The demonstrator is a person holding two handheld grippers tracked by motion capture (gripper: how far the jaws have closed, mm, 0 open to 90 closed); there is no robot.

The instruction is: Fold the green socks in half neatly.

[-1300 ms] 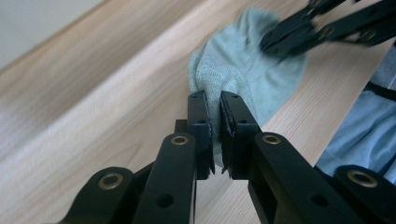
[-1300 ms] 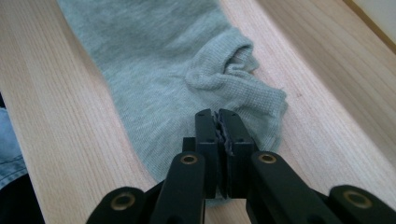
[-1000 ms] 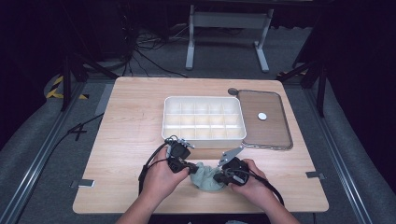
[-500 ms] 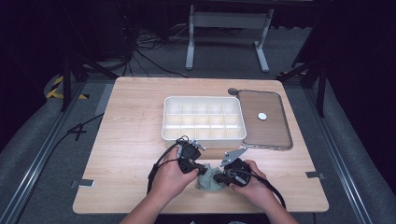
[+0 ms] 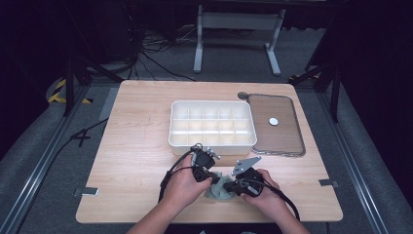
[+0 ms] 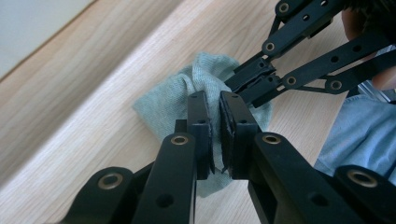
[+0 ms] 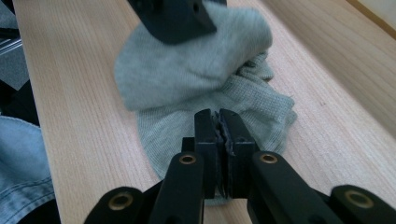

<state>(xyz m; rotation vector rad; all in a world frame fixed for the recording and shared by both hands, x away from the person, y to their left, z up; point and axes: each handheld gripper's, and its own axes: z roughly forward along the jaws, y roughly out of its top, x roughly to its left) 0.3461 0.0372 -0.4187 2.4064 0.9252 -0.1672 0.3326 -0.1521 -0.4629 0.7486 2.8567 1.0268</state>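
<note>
A: Sock point(image 5: 220, 187) on the desk point(image 5: 141, 146), just in front of the tray point(image 5: 212, 142). Left tongs point(image 6: 215, 122) nearly shut, pinching a thin fold; right tongs point(image 7: 219, 130) clamped on the knit too.

B: Soft, light, floppy, I'd say. Best gripped at the cuff or a doubled edge.

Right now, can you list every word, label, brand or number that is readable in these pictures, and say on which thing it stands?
No readable text in any view.
Sock: plain grey-green knit, no label.
White divided box: no marking.
Clear lid: a small round white spot, too small to tell if it bears any print.
Left gripper and right gripper: black jaws with brass rivets, no brand.
Table: bare wood grain.
</note>
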